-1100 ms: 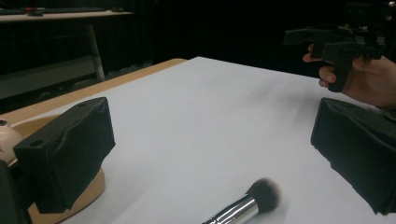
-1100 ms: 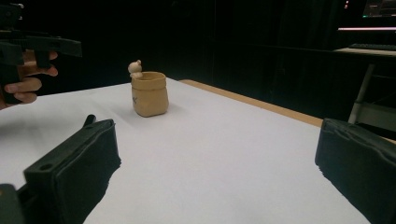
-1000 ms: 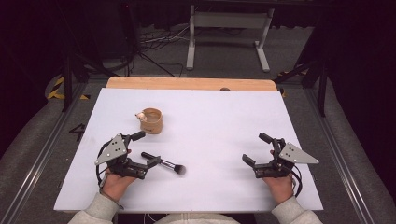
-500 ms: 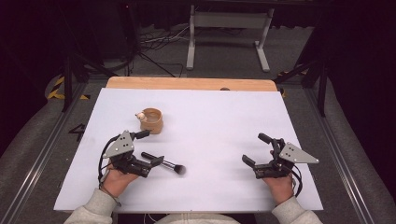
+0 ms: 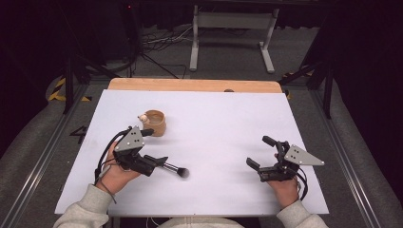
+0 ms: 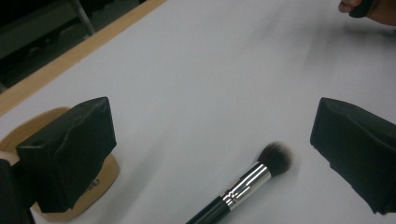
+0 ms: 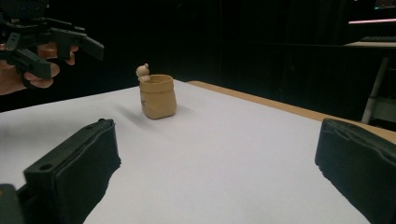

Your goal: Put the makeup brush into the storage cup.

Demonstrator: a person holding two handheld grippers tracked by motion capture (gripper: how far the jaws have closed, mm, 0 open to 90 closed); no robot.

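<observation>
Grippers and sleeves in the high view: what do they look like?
Both tools, left and right, are black frames with two blocky black jaws, each topped by a grey three-cornered plate. A black cable loops from the left one, another from the right. The sleeves are light grey.

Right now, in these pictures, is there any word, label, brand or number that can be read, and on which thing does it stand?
Small dark print low on the wall of the tan holder, left gripper view: too small and blurred to read.
Makeup brush: no lettering visible on its silver ferrule or black handle.
White table cover: no writing.
</observation>
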